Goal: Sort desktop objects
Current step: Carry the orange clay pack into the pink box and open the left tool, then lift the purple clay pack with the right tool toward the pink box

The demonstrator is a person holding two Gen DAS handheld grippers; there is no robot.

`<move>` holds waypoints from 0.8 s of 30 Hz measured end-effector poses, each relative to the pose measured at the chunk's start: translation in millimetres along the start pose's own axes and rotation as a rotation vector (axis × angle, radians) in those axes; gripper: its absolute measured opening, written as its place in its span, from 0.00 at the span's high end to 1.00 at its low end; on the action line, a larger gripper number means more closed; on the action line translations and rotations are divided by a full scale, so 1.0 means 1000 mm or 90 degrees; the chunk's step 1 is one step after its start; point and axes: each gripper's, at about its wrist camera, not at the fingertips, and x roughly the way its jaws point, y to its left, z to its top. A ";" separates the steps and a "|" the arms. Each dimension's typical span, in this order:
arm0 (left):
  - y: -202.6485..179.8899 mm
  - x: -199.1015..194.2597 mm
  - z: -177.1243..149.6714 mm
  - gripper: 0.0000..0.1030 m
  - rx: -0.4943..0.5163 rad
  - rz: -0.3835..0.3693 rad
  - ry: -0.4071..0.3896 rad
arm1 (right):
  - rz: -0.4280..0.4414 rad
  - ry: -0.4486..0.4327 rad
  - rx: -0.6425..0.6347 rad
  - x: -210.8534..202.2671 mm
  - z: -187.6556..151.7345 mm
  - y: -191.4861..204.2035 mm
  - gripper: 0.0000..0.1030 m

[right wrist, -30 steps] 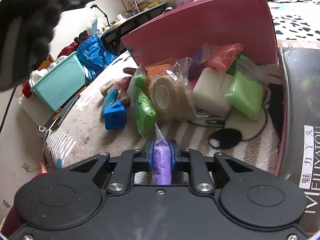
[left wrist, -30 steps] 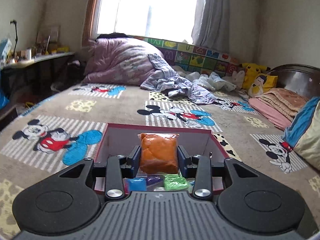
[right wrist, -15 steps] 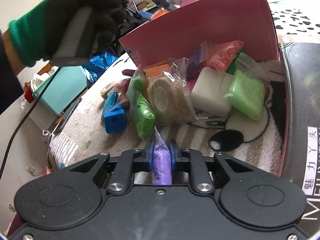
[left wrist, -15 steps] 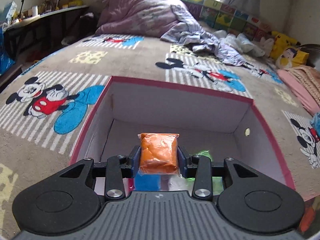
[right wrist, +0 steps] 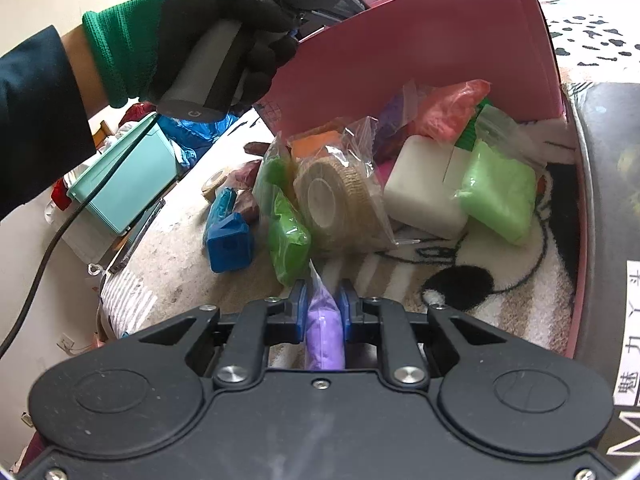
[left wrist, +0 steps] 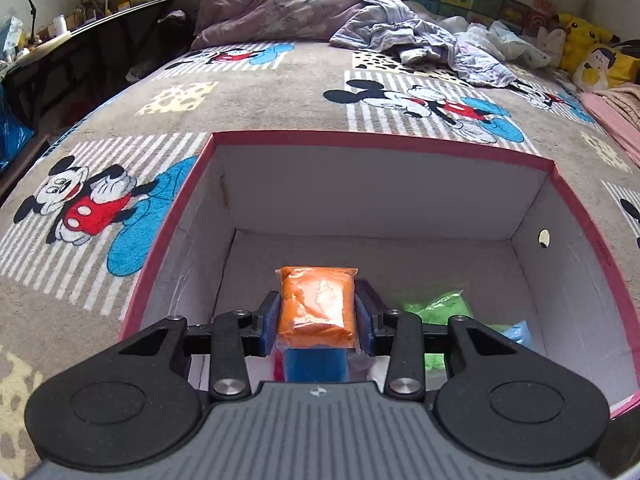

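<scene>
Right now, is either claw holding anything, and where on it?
Both. The left claw pinches the orange clay bag by its two sides, over the open box. The right claw is shut on the purple bag across its narrow width.

Purple duvet (left wrist: 280, 0) heaped on cartoon-mouse blanket (left wrist: 248, 96)

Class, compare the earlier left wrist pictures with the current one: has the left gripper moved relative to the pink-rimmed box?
Yes. The left gripper, holding the orange packet, has come forward and down over the box.
</scene>
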 end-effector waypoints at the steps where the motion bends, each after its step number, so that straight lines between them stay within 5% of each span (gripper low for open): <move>1: 0.002 -0.001 0.000 0.58 -0.010 -0.006 0.000 | 0.000 0.000 0.000 0.000 0.000 0.000 0.85; 5: 0.010 -0.008 -0.001 0.42 -0.053 -0.032 -0.009 | 0.000 -0.001 -0.001 -0.001 0.000 0.000 0.85; 14: 0.009 -0.058 -0.040 0.41 -0.037 -0.066 -0.073 | -0.001 -0.004 -0.008 -0.001 0.000 0.000 0.85; 21: 0.004 -0.137 -0.094 0.40 0.030 -0.055 -0.182 | -0.011 -0.013 -0.028 -0.003 -0.003 0.006 0.85; 24: 0.010 -0.160 -0.127 0.40 0.030 -0.054 -0.204 | -0.012 -0.018 -0.051 -0.005 -0.005 0.013 0.66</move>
